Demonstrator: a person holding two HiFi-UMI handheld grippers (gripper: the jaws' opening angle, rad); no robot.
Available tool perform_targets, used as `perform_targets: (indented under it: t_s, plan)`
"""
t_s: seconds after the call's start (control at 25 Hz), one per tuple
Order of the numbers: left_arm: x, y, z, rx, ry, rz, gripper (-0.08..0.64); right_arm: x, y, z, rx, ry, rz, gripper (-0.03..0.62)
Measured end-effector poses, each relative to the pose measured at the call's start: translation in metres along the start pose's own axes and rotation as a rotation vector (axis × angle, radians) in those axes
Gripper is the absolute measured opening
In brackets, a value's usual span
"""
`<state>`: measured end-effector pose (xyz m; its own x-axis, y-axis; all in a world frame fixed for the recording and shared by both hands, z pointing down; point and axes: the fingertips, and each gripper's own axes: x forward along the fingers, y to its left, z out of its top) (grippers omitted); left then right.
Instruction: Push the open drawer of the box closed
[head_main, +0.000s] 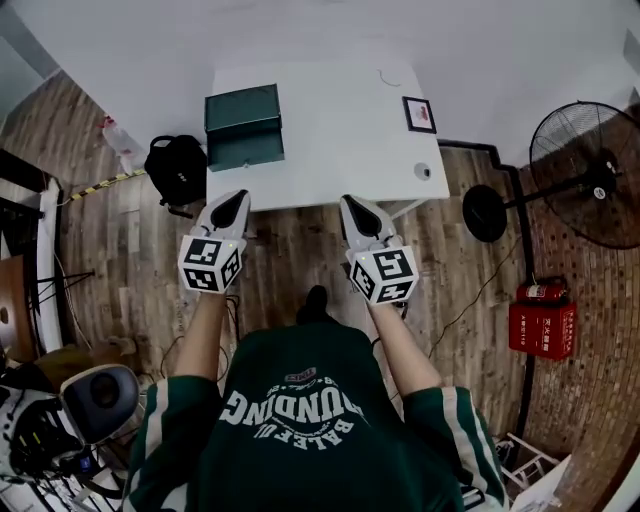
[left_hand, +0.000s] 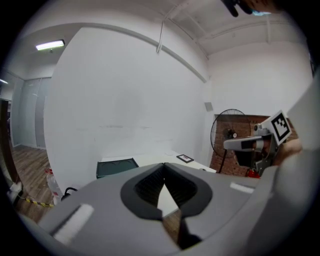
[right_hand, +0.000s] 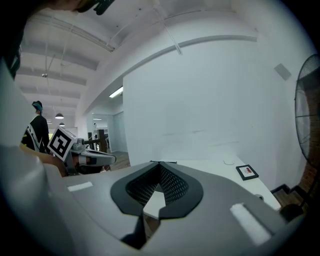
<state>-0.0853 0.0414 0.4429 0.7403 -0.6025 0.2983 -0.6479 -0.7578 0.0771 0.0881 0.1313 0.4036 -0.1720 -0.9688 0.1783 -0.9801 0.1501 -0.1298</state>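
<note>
A dark green box (head_main: 243, 126) stands on the left part of the white table (head_main: 340, 150), with its drawer pulled out toward me. The left gripper view shows the same box (left_hand: 116, 167) beyond the jaws. My left gripper (head_main: 238, 197) hangs over the floor just before the table's near edge, below the box, its jaws shut and empty. To its right, my right gripper (head_main: 352, 203) is held at the same height, also shut with nothing in it. Both sets of tips (left_hand: 164, 165) (right_hand: 159, 164) meet in their own views.
A small framed picture (head_main: 419, 114) and a round fitting (head_main: 423, 171) sit on the table's right side. A black backpack (head_main: 177, 168) lies on the floor left of the table. A standing fan (head_main: 590, 175) and a red extinguisher box (head_main: 543, 320) are at the right.
</note>
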Motion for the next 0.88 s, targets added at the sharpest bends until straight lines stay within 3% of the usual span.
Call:
perform_targets:
  t_s: [0.48, 0.88]
  plan:
    - [0.060, 0.030, 0.013, -0.041, 0.019, 0.094, 0.052, 0.075, -0.046, 0.015, 0.005, 0.017, 0.097, 0.003]
    - [0.112, 0.104, 0.021, -0.068, 0.018, 0.127, 0.052, 0.174, -0.053, 0.022, -0.006, 0.040, 0.135, 0.003]
